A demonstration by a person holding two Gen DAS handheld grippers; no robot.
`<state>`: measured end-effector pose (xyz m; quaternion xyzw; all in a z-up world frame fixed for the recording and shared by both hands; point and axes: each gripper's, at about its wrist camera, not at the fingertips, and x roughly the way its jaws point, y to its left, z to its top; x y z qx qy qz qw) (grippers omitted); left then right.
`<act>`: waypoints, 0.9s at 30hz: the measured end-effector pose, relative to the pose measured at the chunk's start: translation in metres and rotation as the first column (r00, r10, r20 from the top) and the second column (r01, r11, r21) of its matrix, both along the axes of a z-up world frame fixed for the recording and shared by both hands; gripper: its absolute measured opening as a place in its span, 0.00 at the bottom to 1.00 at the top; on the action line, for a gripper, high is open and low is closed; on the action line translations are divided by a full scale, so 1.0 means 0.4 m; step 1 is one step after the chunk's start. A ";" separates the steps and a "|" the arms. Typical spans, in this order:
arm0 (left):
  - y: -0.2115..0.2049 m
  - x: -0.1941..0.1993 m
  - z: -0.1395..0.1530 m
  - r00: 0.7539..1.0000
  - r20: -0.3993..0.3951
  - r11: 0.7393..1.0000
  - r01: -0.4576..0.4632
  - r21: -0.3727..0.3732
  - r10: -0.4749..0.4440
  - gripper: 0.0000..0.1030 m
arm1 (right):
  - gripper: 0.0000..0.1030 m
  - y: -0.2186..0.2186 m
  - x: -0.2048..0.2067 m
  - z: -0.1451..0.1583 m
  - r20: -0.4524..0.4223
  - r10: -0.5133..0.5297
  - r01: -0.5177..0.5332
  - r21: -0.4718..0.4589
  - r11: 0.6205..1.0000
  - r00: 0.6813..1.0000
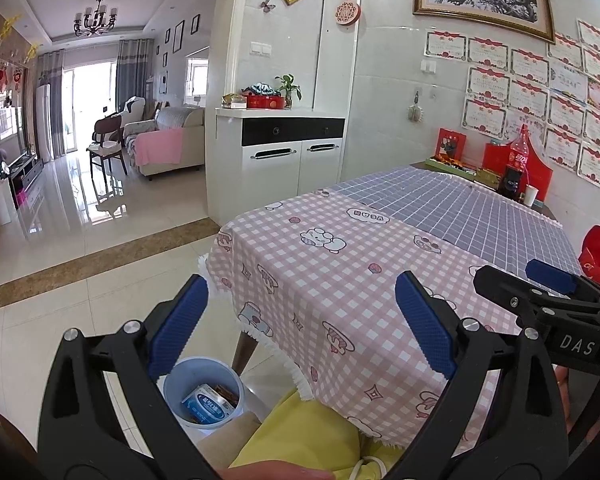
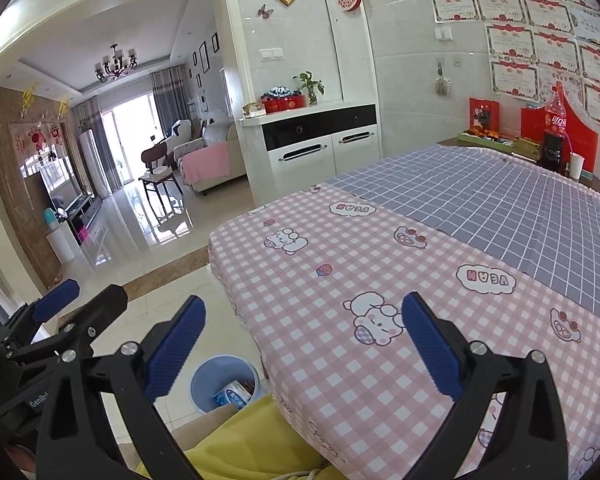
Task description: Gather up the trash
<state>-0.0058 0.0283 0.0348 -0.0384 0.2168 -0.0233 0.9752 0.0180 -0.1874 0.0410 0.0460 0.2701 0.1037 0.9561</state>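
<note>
Filling the frame from twelve to four o'clock, the table [image 1: 340, 264] wears a pink checked cloth [image 1: 320, 280] near and a grey grid cloth [image 1: 460, 208] far, with a cola bottle [image 1: 518, 160] at two o'clock against the wall. Yellow clothing [image 1: 300, 440] sits at six. Both tools hang empty, fingers spread wide: the left gripper [image 1: 300, 320] and the right gripper [image 2: 304, 344]. At seven o'clock, on the floor beside the table leg, the blue bin [image 1: 204, 390] holds a blue-and-white packet [image 1: 204, 404].
</note>
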 end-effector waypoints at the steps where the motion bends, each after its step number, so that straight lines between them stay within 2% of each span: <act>1: 0.000 0.000 0.001 1.000 0.000 1.000 0.000 0.000 0.000 0.90 | 0.94 0.000 0.001 0.000 0.001 -0.001 0.001 -0.003 1.000 1.000; 27: -0.002 -0.002 -0.005 1.000 -0.012 1.000 0.010 -0.004 -0.010 0.90 | 0.94 -0.001 -0.001 0.002 -0.011 -0.013 0.013 -0.018 1.000 1.000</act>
